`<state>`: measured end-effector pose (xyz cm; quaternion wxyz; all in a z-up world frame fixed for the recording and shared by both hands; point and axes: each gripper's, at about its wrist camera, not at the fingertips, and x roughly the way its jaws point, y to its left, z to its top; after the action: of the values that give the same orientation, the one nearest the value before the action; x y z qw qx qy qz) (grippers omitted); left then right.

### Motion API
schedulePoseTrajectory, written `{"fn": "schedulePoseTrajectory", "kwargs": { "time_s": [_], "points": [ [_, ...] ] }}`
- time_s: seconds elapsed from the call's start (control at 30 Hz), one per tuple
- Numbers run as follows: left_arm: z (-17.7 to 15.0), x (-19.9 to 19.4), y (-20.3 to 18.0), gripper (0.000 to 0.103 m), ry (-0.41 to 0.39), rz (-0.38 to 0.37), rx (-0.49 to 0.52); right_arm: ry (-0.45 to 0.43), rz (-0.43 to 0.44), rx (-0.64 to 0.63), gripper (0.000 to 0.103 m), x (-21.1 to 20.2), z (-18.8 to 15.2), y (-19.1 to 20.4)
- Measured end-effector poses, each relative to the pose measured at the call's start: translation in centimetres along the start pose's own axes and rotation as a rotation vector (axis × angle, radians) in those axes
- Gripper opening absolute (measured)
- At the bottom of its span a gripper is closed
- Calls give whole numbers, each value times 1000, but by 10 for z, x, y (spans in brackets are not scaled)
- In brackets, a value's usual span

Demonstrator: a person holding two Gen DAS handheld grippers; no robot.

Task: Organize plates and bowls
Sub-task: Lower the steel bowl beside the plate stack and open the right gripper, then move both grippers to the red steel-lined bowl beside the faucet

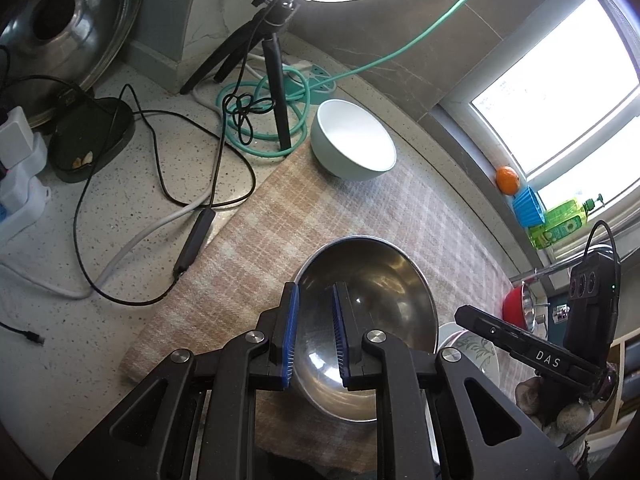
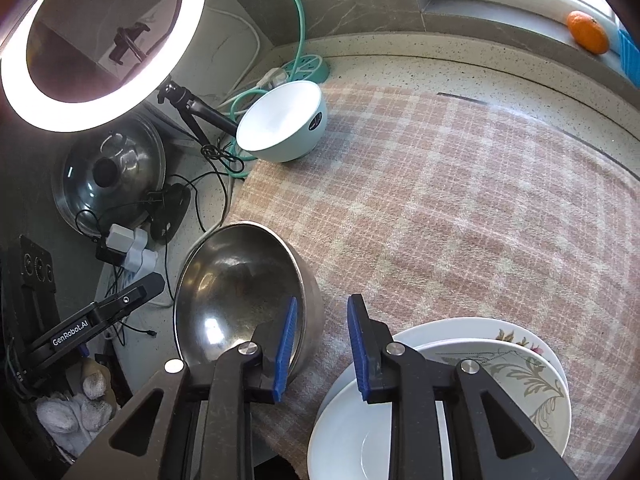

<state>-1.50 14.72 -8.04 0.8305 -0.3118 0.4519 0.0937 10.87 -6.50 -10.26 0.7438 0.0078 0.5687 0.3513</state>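
Steel bowl sits on the plaid cloth beside 2 stacked plates. Left claw pinches the bowl's rim; right claw is spread, gripping nothing.

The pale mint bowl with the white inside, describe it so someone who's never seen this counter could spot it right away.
Find the pink plaid cloth spread over the speckled counter. At its far corner, beside the coiled green cable and the black tripod, sits the pale mint bowl, tipped on its side. Unlike the shiny steel bowl and the stacked plates nearby, it is mint outside and plain white inside.
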Motion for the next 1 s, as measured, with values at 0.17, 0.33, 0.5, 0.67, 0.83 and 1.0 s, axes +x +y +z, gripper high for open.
{"fn": "schedulePoseTrajectory", "kwargs": {
  "time_s": [0.17, 0.33, 0.5, 0.67, 0.83, 1.0],
  "points": [
    [0, 3, -21, 15, 10, -37, 37, -55, 0, 46, 25, -22, -6, -14],
    [0, 11, -48, 15, 28, -78, 80, -115, -25, 90, 27, -47, -17, -35],
    [-4, 19, -78, 15, 48, -116, 131, -167, -54, 141, 27, -74, -32, -60],
    [-9, 27, -116, 15, 61, -139, 215, -218, -110, 181, 27, -101, -47, -85],
    [-19, 35, -158, 15, 72, -139, 330, -259, -154, 221, 31, -127, -60, -113],
    [-31, 46, -196, 15, 86, -118, 436, -301, -221, 259, 36, -150, -73, -143]
  ]
}}
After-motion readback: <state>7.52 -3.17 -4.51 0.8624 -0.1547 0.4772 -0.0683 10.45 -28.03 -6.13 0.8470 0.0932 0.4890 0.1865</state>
